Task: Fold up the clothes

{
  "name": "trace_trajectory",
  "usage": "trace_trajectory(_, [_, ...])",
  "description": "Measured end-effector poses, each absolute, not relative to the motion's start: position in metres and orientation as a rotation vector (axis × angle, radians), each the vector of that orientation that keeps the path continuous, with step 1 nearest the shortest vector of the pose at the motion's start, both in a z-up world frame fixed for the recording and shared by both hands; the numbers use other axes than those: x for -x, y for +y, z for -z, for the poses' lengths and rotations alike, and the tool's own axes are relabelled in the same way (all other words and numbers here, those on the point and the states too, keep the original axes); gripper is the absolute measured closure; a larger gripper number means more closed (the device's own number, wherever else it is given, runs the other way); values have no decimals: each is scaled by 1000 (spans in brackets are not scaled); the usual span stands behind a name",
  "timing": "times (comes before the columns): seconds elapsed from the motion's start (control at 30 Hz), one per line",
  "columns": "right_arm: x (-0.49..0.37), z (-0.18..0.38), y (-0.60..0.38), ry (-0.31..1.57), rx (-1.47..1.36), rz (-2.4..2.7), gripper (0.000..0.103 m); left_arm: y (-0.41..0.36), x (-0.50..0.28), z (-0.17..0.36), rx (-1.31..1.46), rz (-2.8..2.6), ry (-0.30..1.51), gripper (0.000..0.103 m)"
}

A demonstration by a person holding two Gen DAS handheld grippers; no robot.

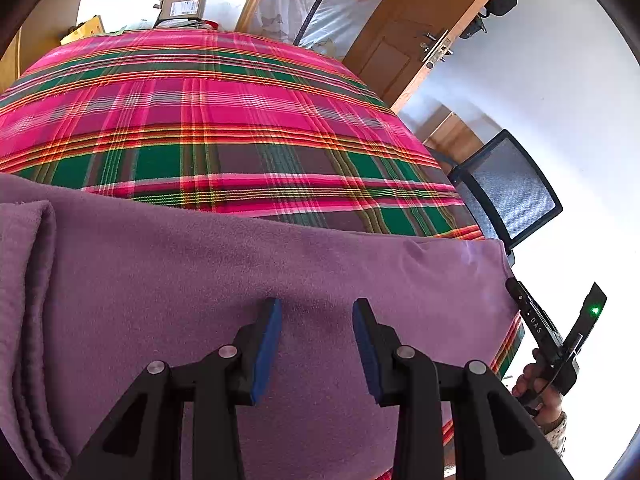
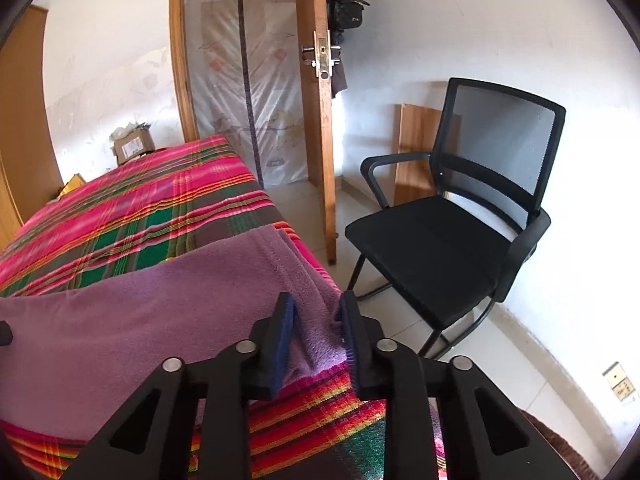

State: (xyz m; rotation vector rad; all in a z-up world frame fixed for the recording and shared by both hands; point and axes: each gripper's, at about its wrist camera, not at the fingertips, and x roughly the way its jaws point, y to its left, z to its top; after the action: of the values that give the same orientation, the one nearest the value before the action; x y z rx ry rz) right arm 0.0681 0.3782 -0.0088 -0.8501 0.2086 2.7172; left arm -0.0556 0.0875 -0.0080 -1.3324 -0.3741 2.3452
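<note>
**Right gripper pinches the purple cloth's corner**

The right gripper [image 2: 317,322] has its blue pads on either side of a bunched corner of the purple cloth [image 2: 140,320], which lies spread over the plaid bedspread [image 2: 140,216]. A black mesh chair [image 2: 460,216] stands beside the bed, near the wooden door [image 2: 320,120].

White walls [image 2: 500,32], pale tiled floor [image 2: 516,344], open wooden door [image 2: 316,128], black mesh chair [image 2: 460,216], plaid-covered bed [image 1: 224,120].
</note>
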Motion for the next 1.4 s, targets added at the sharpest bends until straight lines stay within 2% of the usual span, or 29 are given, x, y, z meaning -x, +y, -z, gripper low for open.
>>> trace_trajectory(0.03, [-69,8,379,211,846,-2719,88,87,56,8,1332,-2345,-373,65])
trace_trajectory(0.13, [-71,5,377,208,835,-2726,91,87,55,8,1331,-2343,-374,65])
trace_trajectory(0.6, [-78,0,351,-18,759,-2744,93,87,54,8,1323,-2348,-375,65])
trace_trajectory(0.67, [-76,3,359,31,780,-2721,91,87,54,8,1321,-2349,-375,65])
trace_trajectory(0.73, [-74,6,365,58,797,-2698,79,87,55,8,1322,-2349,-375,65])
trace_trajectory(0.87, [-78,9,376,133,812,-2702,73,89,55,8,1324,-2354,-373,65])
trace_trajectory(1.0, [-81,13,391,272,827,-2708,60,89,54,8,1325,-2356,-373,65])
trace_trajectory(1.13, [-79,16,401,390,836,-2733,59,90,54,8,1327,-2360,-374,65])
trace_trajectory(1.4, [-76,16,394,370,828,-2757,57,92,54,9,1332,-2371,-369,65])
